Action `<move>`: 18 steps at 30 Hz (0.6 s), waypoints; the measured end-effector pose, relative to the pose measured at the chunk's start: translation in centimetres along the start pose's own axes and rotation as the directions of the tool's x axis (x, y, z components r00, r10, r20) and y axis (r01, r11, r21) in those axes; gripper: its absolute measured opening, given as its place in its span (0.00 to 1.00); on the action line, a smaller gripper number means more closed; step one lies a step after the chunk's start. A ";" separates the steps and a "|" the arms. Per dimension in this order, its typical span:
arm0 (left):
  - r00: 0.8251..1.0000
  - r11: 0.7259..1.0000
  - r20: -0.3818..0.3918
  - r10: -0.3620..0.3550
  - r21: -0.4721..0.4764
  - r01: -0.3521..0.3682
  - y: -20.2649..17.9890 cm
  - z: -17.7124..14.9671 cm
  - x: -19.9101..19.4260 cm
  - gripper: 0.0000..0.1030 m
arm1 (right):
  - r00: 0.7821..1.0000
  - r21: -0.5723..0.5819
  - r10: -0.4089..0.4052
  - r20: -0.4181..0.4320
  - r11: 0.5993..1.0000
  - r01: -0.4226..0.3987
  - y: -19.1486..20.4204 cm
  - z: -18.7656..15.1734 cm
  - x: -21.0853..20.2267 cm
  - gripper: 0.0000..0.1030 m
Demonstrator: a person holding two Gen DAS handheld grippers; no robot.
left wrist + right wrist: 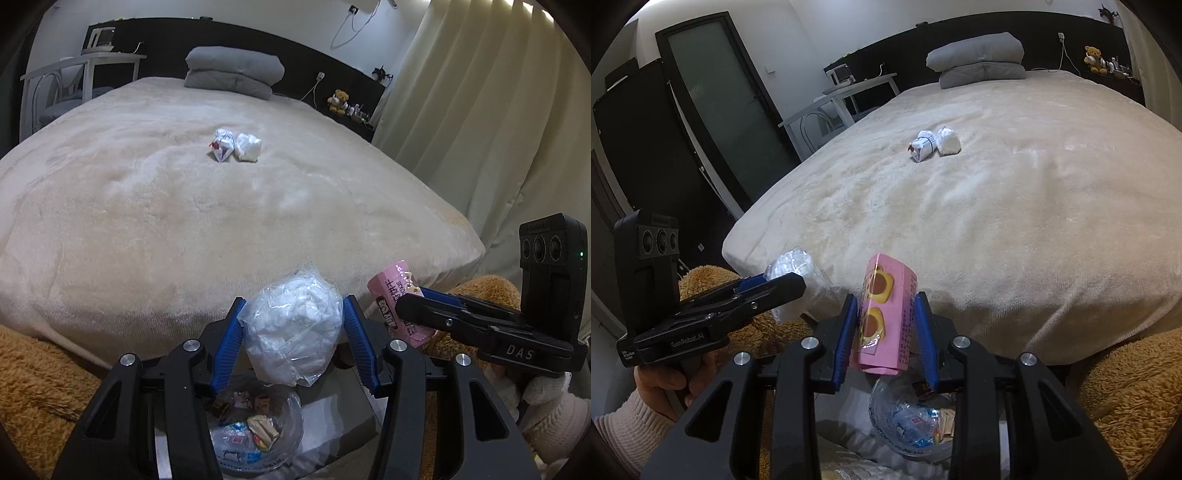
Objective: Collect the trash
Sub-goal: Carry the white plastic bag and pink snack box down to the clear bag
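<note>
Clear plastic wad (293,328) fills the left gripper (293,332), hiding the bin bag (258,439) below; right gripper (886,325) clamps a pink box (886,314).

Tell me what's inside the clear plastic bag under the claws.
The clear plastic bag holds crumpled wrappers and small cartons; black claw arms cover its edges, and deeper contents are hidden.

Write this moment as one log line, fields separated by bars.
left tool: holds plastic wad | right tool: holds pink box | below: trash bag | bed: two wads left
</note>
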State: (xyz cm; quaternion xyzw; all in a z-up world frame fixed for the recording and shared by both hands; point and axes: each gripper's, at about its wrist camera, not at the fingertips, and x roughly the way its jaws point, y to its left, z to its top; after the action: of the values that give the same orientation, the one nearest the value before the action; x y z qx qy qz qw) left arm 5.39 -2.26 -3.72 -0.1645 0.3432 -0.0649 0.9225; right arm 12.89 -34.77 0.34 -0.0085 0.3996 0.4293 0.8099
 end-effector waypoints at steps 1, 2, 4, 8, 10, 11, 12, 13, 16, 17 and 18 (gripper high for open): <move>1.000 1.000 -0.018 0.003 -0.002 -0.003 0.0 -0.3 0.3 0.50 | 1.000 0.006 0.000 -0.013 1.000 0.000 -0.2 -0.1 0.2 0.32; 0.999 1.000 -0.038 0.009 -0.004 -0.009 0.1 -0.6 0.7 0.50 | 1.000 0.012 0.004 -0.026 1.000 -0.003 -0.3 -0.2 0.3 0.32; 0.996 1.000 -0.083 0.020 -0.015 -0.022 0.2 -1.1 1.6 0.50 | 0.999 0.026 0.004 -0.052 1.000 -0.003 -0.7 -0.5 0.7 0.32; 0.982 0.998 -0.182 0.051 -0.034 -0.058 0.7 -2.4 3.5 0.50 | 0.994 0.066 0.011 -0.113 0.998 -0.003 -1.4 -0.9 1.9 0.32; 0.972 0.997 -0.229 0.060 -0.043 -0.072 1.1 -3.0 4.4 0.50 | 0.989 0.088 0.014 -0.145 0.996 -0.001 -1.8 -1.2 2.5 0.32; 0.966 0.996 -0.250 0.065 -0.048 -0.079 1.3 -3.3 4.7 0.50 | 0.987 0.100 0.015 -0.161 0.995 0.002 -2.0 -1.3 2.8 0.32; 0.960 0.995 -0.271 0.070 -0.054 -0.088 1.5 -3.6 5.1 0.50 | 0.984 0.113 0.017 -0.176 0.994 0.003 -2.3 -1.4 3.2 0.32; 0.955 0.994 -0.288 0.071 -0.061 -0.093 1.8 -3.8 5.4 0.50 | 0.982 0.126 0.022 -0.188 0.992 0.002 -2.5 -1.4 3.4 0.32; 0.943 0.993 -0.329 0.048 -0.089 -0.082 2.5 -4.5 6.0 0.50 | 0.975 0.145 0.022 -0.222 0.989 0.011 -2.8 -1.6 4.3 0.32; 0.939 0.993 -0.342 0.038 -0.094 -0.075 2.6 -4.7 6.2 0.50 | 0.973 0.147 0.020 -0.232 0.989 0.015 -2.8 -1.7 4.5 0.32; 0.936 0.993 -0.351 0.039 -0.094 -0.076 2.7 -4.9 6.3 0.50 | 0.970 0.149 0.021 -0.241 0.989 0.015 -2.8 -1.8 4.8 0.32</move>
State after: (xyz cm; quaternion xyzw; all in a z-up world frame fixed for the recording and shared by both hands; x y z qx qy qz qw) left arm 6.95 -2.44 -12.01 -0.1891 0.5086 -0.0477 0.8386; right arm 15.24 -33.88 -4.92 0.0009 0.5265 0.3949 0.7529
